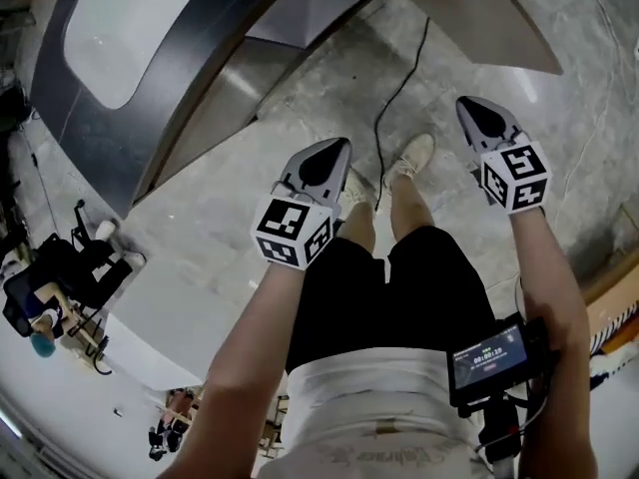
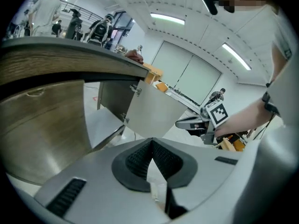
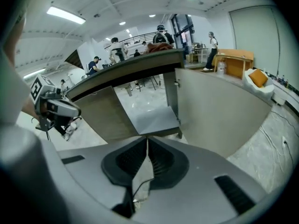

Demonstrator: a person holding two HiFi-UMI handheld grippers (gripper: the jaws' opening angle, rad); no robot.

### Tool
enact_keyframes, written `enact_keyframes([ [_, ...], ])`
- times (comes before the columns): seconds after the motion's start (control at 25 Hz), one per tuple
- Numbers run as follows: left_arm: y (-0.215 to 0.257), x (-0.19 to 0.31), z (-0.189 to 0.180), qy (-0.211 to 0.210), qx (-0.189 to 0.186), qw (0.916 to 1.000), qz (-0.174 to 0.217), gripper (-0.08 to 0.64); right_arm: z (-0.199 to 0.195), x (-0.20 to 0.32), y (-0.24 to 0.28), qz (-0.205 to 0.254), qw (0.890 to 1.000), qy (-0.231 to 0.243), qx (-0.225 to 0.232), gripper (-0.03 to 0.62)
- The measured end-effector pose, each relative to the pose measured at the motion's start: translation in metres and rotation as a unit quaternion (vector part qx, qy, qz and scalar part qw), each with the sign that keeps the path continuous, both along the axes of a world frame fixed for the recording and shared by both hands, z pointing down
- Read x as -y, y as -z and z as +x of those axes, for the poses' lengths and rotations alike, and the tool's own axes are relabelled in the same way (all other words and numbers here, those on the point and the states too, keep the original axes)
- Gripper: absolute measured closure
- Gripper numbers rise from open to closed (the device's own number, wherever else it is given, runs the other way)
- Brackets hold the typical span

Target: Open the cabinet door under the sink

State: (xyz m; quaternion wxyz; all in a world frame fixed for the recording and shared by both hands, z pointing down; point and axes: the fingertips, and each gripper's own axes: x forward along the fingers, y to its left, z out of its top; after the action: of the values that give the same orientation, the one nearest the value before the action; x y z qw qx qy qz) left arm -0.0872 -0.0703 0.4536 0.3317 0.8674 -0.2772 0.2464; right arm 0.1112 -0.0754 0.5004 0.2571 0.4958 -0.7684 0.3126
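Note:
The sink counter [image 1: 90, 128] with its white basin [image 1: 130, 18] runs along the upper left of the head view. Under it the cabinet [image 1: 310, 8] stands open, its pale door [image 1: 489, 18] swung out to the right. Both grippers hang away from the cabinet above the floor. My left gripper [image 1: 337, 146] is shut with nothing in it, and so is my right gripper [image 1: 466, 105]. In the left gripper view the open door [image 2: 152, 111] hangs past the shut jaws [image 2: 152, 141]. The right gripper view shows the door [image 3: 219, 111] and the cabinet floor [image 3: 152, 118] beyond its shut jaws [image 3: 147, 139].
A black cable [image 1: 399, 88] trails over the marble floor from the cabinet toward the person's shoes [image 1: 411, 156]. A small screen device [image 1: 491, 359] hangs at the person's waist. Other people and desks [image 3: 233, 59] stand in the room behind the counter.

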Motion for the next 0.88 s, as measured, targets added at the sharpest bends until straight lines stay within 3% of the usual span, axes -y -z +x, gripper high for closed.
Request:
enact_keyframes([
  [0.24, 0.019, 0.013, -0.060, 0.056, 0.005, 0.9979, 0.032, 0.551, -0.101, 0.043, 0.023, 0.045, 0.991, 0.123, -0.002, 0.571],
  [0.36, 0.030, 0.010, -0.090, 0.076, 0.002, 0.9962, 0.043, 0.551, -0.153, 0.056, 0.034, 0.058, 0.985, 0.159, 0.015, 0.571],
  [0.52, 0.047, 0.000, -0.115, 0.073, -0.002, 0.9958, 0.055, 0.551, -0.205, 0.074, 0.051, 0.084, 0.977, 0.191, 0.037, 0.571],
  [0.64, 0.044, -0.007, -0.121, 0.085, 0.012, 0.9948, 0.055, 0.551, -0.223, 0.083, 0.045, 0.090, 0.973, 0.208, 0.052, 0.571],
  [0.88, 0.013, -0.011, -0.109, 0.163, 0.052, 0.9849, 0.027, 0.551, -0.233, 0.102, 0.024, 0.100, 0.960, 0.245, 0.096, 0.572],
])
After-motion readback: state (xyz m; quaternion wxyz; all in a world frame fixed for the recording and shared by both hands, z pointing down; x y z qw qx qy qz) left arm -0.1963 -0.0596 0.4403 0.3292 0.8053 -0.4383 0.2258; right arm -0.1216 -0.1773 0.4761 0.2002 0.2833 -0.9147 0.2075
